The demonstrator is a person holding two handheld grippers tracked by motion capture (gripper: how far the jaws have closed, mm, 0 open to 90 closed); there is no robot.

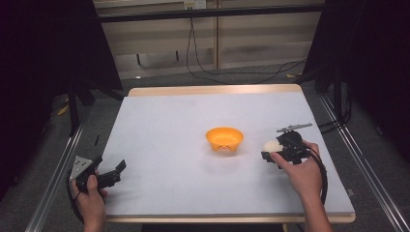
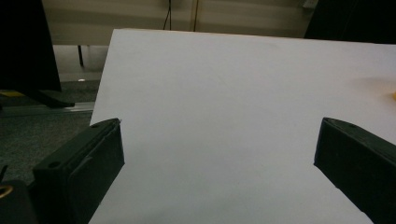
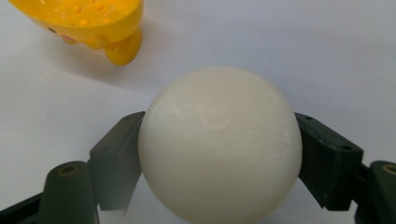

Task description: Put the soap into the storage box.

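From above, my right hand [image 1: 303, 170] reaches in from the bottom right, wrist angled toward the middle of the table, and my right gripper [image 1: 271, 151] is clamped on a white ball [image 1: 271, 146] held just off the white tabletop [image 1: 193, 183], a little to the right of the orange bowl [image 1: 224, 138] that sits near the centre. My left hand [image 1: 89, 193] rests at the table's near left corner with my left gripper [image 1: 117, 170] pointing inward, jaws apart and nothing between them. The table has a pale wooden edge; beyond it lie grey carpet, a wall with dangling cables, and dark curtains on both sides. In the left gripper view, my two black jaws stand wide over bare white surface (a sliver of orange shows at the far right edge). In the right gripper view, the ball [image 3: 219, 142] fills the gap between my jaws, pressed on both sides, with the bowl [image 3: 88, 23] up at the top left, apart from it.
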